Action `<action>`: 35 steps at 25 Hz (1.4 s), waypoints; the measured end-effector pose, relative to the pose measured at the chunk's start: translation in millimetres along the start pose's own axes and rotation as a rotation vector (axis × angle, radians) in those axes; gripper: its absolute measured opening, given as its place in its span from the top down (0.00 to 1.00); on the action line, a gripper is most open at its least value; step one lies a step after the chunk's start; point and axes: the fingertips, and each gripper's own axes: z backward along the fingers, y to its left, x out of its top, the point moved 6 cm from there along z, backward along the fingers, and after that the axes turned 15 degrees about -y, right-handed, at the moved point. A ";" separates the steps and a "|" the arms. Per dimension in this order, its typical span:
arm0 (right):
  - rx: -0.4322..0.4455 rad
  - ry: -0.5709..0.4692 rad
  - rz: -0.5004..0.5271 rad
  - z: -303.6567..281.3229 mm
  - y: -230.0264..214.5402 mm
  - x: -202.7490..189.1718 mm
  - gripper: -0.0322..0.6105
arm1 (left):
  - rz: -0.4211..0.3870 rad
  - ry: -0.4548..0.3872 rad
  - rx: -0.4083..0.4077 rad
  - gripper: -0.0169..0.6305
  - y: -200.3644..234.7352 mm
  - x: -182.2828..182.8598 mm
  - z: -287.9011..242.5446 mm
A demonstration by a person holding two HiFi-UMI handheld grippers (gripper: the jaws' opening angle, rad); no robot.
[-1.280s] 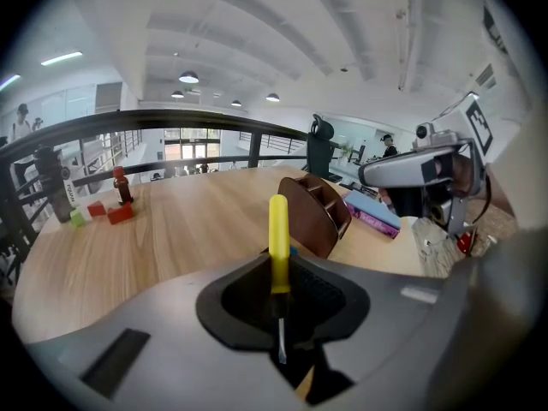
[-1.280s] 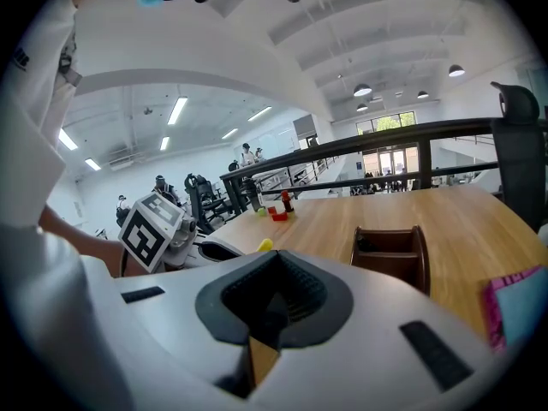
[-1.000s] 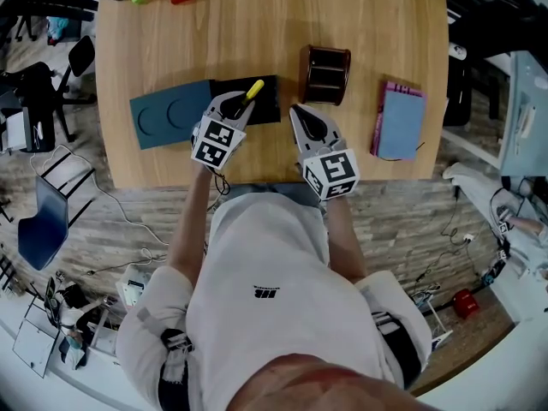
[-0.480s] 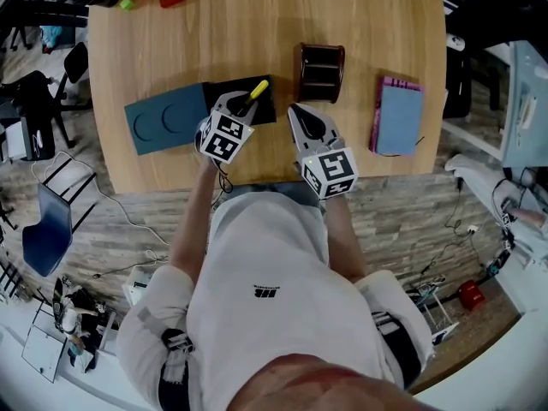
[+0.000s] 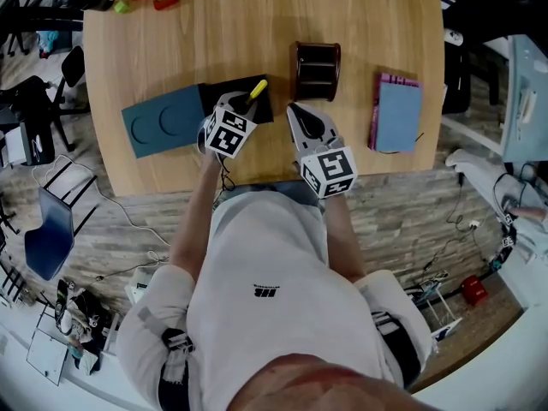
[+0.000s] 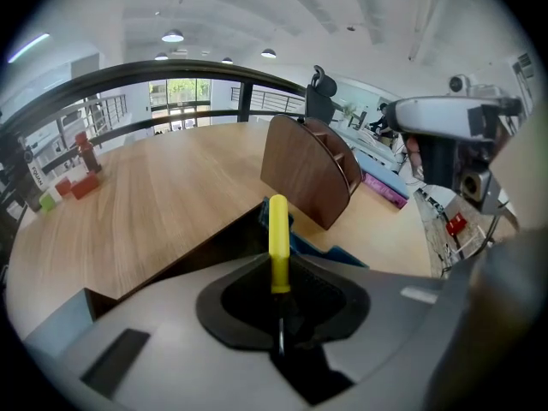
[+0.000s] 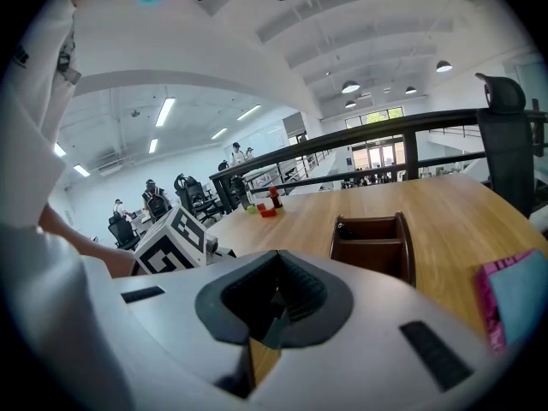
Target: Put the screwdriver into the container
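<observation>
My left gripper [image 5: 242,104] is shut on a screwdriver [image 5: 255,90] with a yellow handle. It holds the tool over a black mat [image 5: 224,93], and the handle points away from me. In the left gripper view the jaws pinch the dark shaft and the yellow handle [image 6: 278,240] sticks out ahead. The brown wooden container [image 5: 315,70] with open compartments stands to the right of the screwdriver, also visible as the container [image 6: 310,171] just beyond the handle. My right gripper [image 5: 297,112] hovers in front of the container [image 7: 373,245], shut with nothing in it.
A blue mat [image 5: 161,120] lies left of the black one. A pink and blue notebook [image 5: 399,113] lies at the right. Small red and green blocks [image 5: 156,0] sit at the far left corner. The table's near edge [image 5: 257,181] is right behind the grippers.
My left gripper has moved a little to the right toward the container, still holding the screwdriver. The right gripper has stayed where it was.
</observation>
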 end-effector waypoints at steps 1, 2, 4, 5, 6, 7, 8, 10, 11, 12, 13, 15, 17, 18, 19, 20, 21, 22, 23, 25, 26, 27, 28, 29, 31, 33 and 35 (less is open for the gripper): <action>-0.001 0.000 -0.001 0.0 -0.1 -0.2 0.96 | 0.003 0.003 0.002 0.86 0.3 -0.7 -1.0; -0.002 0.000 -0.001 0.0 -0.5 -0.3 0.96 | 0.006 0.007 0.005 0.86 0.7 -1.1 -1.9; -0.003 0.000 -0.002 0.2 -1.3 -0.1 0.96 | 0.014 0.014 0.011 0.86 1.4 -1.8 -3.3; -0.004 0.000 -0.001 0.3 -1.4 0.1 0.96 | 0.020 0.016 0.014 0.86 2.1 -1.7 -3.5; -0.004 0.000 -0.001 0.3 -1.2 0.2 0.96 | 0.026 0.019 0.017 0.86 2.9 -1.5 -3.3; -0.004 -0.001 -0.001 0.2 -0.8 0.4 0.96 | 0.033 0.022 0.020 0.86 3.8 -1.4 -3.0; -0.004 -0.001 -0.001 0.0 -0.4 0.4 0.96 | 0.039 0.024 0.020 0.86 4.3 -1.4 -3.0; -0.003 -0.001 -0.002 -0.1 0.3 0.2 0.96 | 0.046 0.030 0.015 0.86 4.2 -1.9 -3.7; -0.002 -0.001 -0.002 -0.2 0.7 0.1 0.96 | 0.047 0.034 0.011 0.86 3.8 -2.1 -4.3; -0.001 -0.002 -0.003 -0.3 1.2 0.0 0.96 | 0.047 0.039 0.008 0.85 3.4 -2.3 -5.0; 0.000 -0.002 -0.003 -0.5 1.8 0.0 0.96 | 0.044 0.046 0.004 0.85 2.8 -2.5 -5.5; 0.002 -0.004 -0.002 -0.9 3.2 0.4 0.96 | 0.034 0.058 -0.003 0.83 1.6 -3.6 -6.2; 0.002 -0.004 -0.001 -0.8 4.1 0.9 0.96 | 0.025 0.062 -0.001 0.82 0.8 -4.3 -5.8; 0.002 -0.005 -0.001 -0.5 4.1 1.0 0.96 | 0.024 0.063 0.001 0.82 0.5 -4.3 -5.5; 0.001 -0.005 -0.001 0.0 3.7 1.0 0.96 | 0.023 0.064 0.004 0.82 0.3 -3.9 -5.2; 0.001 -0.004 -0.001 0.5 3.2 0.9 0.96 | 0.020 0.065 0.006 0.81 0.2 -3.1 -4.8; 0.000 -0.004 -0.001 1.1 2.8 0.9 0.96 | 0.015 0.066 0.007 0.80 0.1 -1.9 -4.1; -0.001 -0.004 0.000 1.5 2.6 0.8 0.96 | 0.009 0.066 0.007 0.80 0.1 -0.5 -3.2; -0.001 -0.003 0.000 1.8 2.7 0.5 0.96 | 0.004 0.065 0.006 0.80 0.2 0.4 -2.6; -0.002 -0.003 0.002 2.3 3.5 0.2 0.96 | 0.003 0.062 0.008 0.80 0.3 -0.4 -2.2; -0.001 -0.003 0.002 2.6 3.8 0.3 0.96 | 0.003 0.059 0.011 0.80 0.4 -0.6 -1.9; -0.001 -0.004 0.002 2.9 3.9 0.4 0.96 | 0.002 0.057 0.014 0.80 0.6 -0.2 -1.5; -0.001 -0.004 0.003 3.0 3.9 0.5 0.96 | 0.000 0.054 0.019 0.80 1.0 0.4 -1.1; -0.001 -0.004 0.003 3.1 3.8 0.6 0.96 | -0.002 0.052 0.022 0.80 1.6 1.1 -0.7; -0.001 -0.005 0.005 3.4 4.3 0.6 0.96 | -0.006 0.045 0.030 0.80 2.7 2.5 0.2; 0.000 -0.006 0.008 4.4 5.4 0.7 0.96 | -0.011 0.040 0.041 0.80 3.4 4.2 1.9; 0.000 -0.007 0.009 6.1 6.2 0.9 0.96 | -0.018 0.031 0.054 0.80 3.8 6.5 3.9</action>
